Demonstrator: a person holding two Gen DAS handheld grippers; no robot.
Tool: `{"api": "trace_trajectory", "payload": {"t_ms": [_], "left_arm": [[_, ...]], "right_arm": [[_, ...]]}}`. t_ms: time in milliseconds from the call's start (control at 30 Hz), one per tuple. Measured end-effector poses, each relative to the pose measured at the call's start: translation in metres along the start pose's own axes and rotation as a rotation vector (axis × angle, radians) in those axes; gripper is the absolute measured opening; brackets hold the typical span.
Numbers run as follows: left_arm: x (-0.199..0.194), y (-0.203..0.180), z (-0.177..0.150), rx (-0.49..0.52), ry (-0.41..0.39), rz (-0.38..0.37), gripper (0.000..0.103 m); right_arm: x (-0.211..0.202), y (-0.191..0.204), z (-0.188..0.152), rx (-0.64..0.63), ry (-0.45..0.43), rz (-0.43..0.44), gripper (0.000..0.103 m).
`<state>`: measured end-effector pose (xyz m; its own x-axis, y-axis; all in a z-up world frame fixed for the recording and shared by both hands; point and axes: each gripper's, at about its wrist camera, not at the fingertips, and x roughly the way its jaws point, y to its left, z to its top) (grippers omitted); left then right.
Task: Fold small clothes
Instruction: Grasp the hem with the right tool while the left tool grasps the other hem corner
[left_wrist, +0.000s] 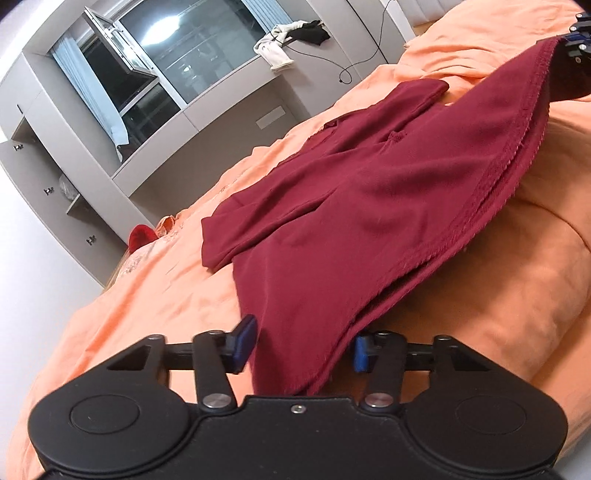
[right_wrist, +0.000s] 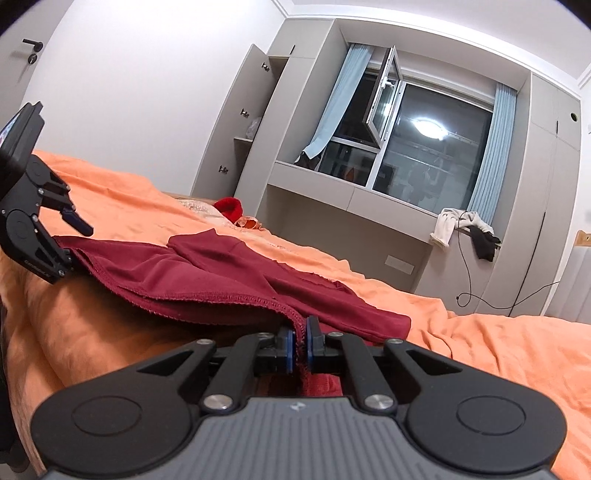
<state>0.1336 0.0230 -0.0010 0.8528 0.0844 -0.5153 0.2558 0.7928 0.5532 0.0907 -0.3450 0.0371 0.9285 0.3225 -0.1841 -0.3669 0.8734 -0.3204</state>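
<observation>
A dark red garment lies spread on the orange bed cover, with its near hem lifted off the bed. In the left wrist view one corner of that hem hangs between the blue pads of my left gripper. The pads stand apart and do not pinch the cloth. From the right wrist view, the left gripper has the cloth resting on its lower finger while the upper finger stays clear. My right gripper is shut on the other hem corner of the garment. It also shows at the far top right as the right gripper.
A bright red item lies at the bed's far edge. White and black clothes hang on the window ledge, with a black cable trailing down. An open cupboard door stands by the wall.
</observation>
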Motion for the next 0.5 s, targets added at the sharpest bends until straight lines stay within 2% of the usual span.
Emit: {"api": "trace_trajectory", "payload": {"t_ms": [67, 133, 167, 233, 300, 400, 500], "left_arm": [[-0.004, 0.004, -0.001, -0.006, -0.002, 0.009, 0.043], [-0.006, 0.008, -0.003, -0.015, -0.011, 0.02, 0.027], [-0.008, 0.008, -0.004, -0.016, -0.018, 0.023, 0.024], [-0.012, 0.009, -0.005, -0.014, -0.03, 0.035, 0.011], [-0.017, 0.008, -0.007, -0.013, -0.055, 0.063, 0.008], [-0.03, 0.007, -0.006, -0.033, -0.113, 0.144, 0.006], [-0.047, 0.014, -0.004, -0.125, -0.167, 0.158, 0.005]], "right_arm": [[-0.002, 0.002, 0.0, 0.0, -0.002, -0.005, 0.007], [-0.004, 0.005, -0.001, -0.001, 0.002, -0.008, 0.007], [-0.004, 0.006, -0.002, -0.004, 0.008, -0.008, 0.007], [-0.002, 0.011, -0.004, -0.023, 0.03, -0.014, 0.007], [0.0, 0.015, -0.009, -0.047, 0.048, -0.024, 0.007], [-0.002, 0.025, -0.016, -0.091, 0.059, -0.047, 0.007], [-0.01, 0.037, -0.017, -0.162, 0.037, -0.083, 0.006]]}}
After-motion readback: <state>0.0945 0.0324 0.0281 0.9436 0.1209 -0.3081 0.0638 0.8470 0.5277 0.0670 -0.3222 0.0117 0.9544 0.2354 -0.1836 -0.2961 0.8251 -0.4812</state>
